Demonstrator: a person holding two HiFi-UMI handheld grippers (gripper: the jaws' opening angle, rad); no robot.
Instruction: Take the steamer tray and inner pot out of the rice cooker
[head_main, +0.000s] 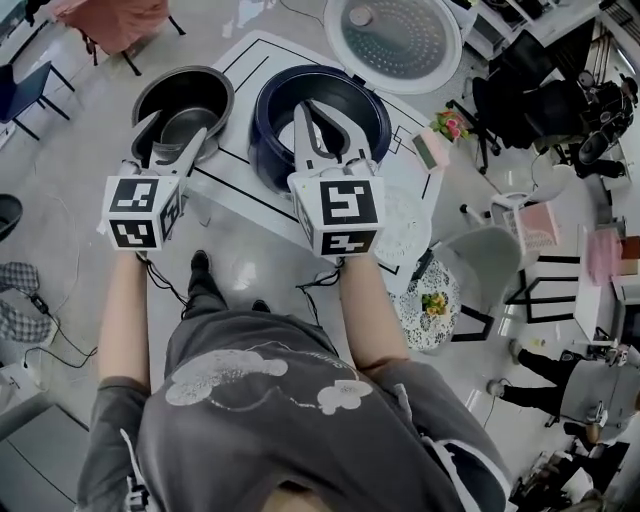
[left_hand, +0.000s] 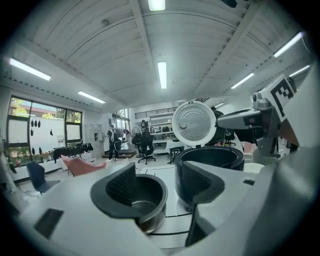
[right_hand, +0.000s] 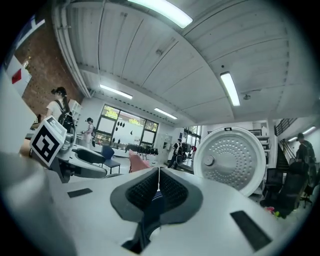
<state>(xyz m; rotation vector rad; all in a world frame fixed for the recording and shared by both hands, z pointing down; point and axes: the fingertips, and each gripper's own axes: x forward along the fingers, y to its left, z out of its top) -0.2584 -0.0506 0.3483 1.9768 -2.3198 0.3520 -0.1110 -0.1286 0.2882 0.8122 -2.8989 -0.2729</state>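
The empty metal inner pot (head_main: 183, 100) stands on the white table (head_main: 250, 195), left of the dark blue rice cooker body (head_main: 320, 125). The cooker's round lid (head_main: 393, 40) is swung open behind it. A white perforated tray (head_main: 408, 225) lies on the table at the right. My left gripper (head_main: 178, 130) hangs open above the pot's near rim, holding nothing. The left gripper view shows the pot (left_hand: 150, 197) between its open fingers (left_hand: 122, 185). My right gripper (head_main: 308, 108) is shut and empty over the cooker's opening. Its pads (right_hand: 159, 187) meet, with the lid (right_hand: 232, 160) beyond.
A grey chair (head_main: 480, 265) and a lace-covered stool (head_main: 430, 305) stand right of the table. A pink chair (head_main: 110, 20) is at the back left, and black office chairs (head_main: 540, 100) at the back right. Cables trail on the floor (head_main: 60, 340). People stand far off.
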